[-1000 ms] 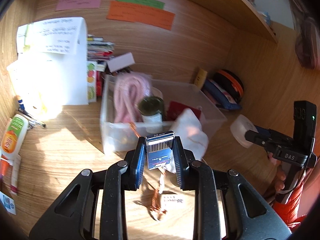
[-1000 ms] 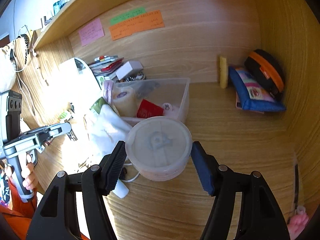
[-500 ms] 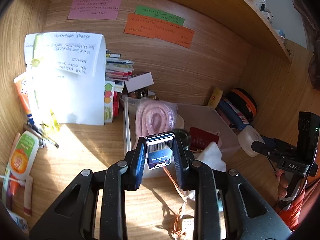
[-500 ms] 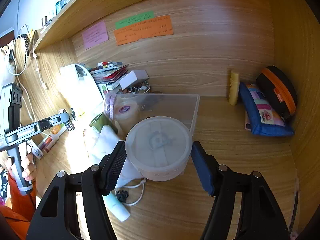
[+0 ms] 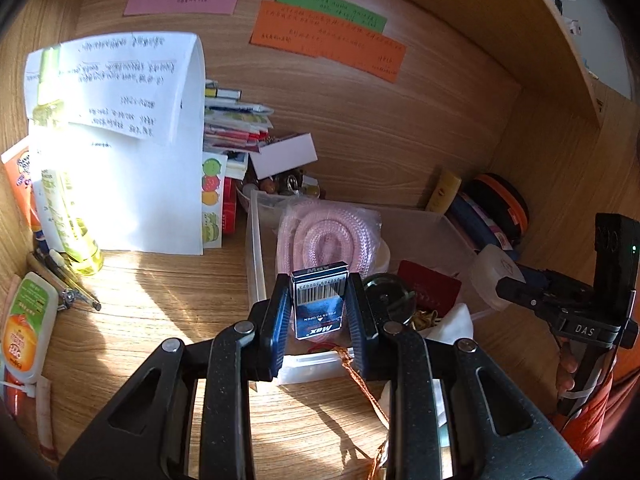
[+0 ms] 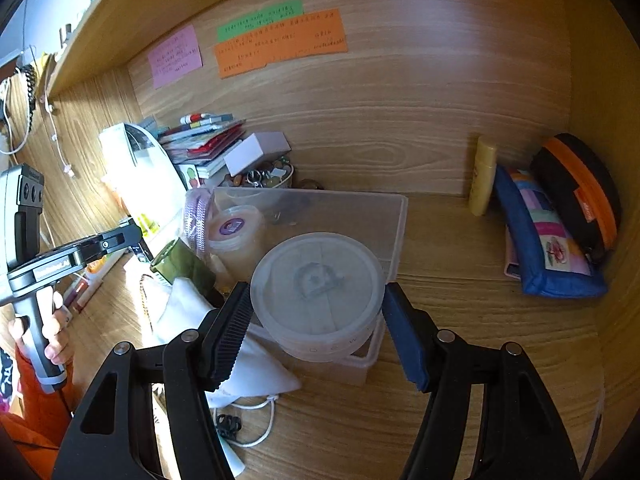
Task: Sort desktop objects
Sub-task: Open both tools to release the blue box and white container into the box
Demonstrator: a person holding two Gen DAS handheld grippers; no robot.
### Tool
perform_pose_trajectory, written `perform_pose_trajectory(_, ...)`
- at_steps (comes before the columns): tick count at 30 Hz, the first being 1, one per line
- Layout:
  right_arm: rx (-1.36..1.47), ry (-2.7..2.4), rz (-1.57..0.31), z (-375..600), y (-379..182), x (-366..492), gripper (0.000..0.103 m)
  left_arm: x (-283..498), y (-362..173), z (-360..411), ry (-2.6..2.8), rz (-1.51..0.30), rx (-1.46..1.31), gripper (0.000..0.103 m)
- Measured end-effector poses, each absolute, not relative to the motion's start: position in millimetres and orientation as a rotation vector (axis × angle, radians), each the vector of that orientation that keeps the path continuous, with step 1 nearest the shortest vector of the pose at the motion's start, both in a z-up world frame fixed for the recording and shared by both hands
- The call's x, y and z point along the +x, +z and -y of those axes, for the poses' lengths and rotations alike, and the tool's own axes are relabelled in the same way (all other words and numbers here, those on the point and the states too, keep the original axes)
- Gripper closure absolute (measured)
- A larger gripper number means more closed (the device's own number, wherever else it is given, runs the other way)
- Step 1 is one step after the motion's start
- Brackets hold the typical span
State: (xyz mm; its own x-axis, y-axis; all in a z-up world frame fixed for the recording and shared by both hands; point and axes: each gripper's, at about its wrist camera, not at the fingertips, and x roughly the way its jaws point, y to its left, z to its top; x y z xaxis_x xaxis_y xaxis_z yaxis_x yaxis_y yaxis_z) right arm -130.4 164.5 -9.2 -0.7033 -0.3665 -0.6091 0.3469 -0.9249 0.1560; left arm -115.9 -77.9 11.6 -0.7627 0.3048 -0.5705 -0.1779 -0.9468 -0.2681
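Both grippers are closing on the clear plastic bin point(image 5: 256, 264), now nearer at twelve o'clock: left gripper point(image 5: 319, 304) clenching the small blue staple box point(image 5: 318, 300), right gripper point(image 6: 316, 316) grasping the round translucent lidded tub point(image 6: 316, 288), best released low inside.

In the bin point(image 5: 256, 264) a coiled rope point(image 5: 328, 236) lies behind a jar point(image 5: 384, 286), papers point(image 5: 132, 184) standing left.

Wooden desk point(image 6: 460, 320); clear bin point(image 6: 394, 216) at centre; blue pouch point(image 6: 540, 248) at 3 o'clock; yellow tube point(image 6: 484, 176) at 1; white pouch point(image 6: 192, 320) at 8.
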Motion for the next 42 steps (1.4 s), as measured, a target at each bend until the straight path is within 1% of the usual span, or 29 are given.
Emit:
perform_pose_trajectory(18,0.996,-2.540,-0.033,-138,-22,-152,0.041,-125,1,84,2.679,0.339,-0.965,0.077)
perform_pose_trajectory(29,0.993,-2.564,-0.129,-130,-27,-146,0.041,-118,4,75,2.686,0.287,-0.949,0.076)
perform_pose_trajectory(33,0.977,-2.560,-0.154,-128,-26,-142,0.040,-113,6,73,2.695,0.278,-0.935,0.068)
perform_pose_trajectory(35,0.976,-2.564,-0.150,-130,-26,-140,0.040,-109,8,71,2.700,0.266,-0.925,0.067)
perform_pose_trajectory(36,0.976,-2.566,-0.144,-131,-26,-139,0.040,-108,9,70,2.702,0.261,-0.923,0.065)
perform_pose_trajectory(39,0.980,-2.570,-0.134,-133,-25,-137,0.036,-103,12,67,2.710,0.249,-0.911,0.056)
perform_pose_trajectory(42,0.974,-2.578,-0.140,-135,-25,-132,0.035,-98,15,63,2.714,0.236,-0.900,0.054)
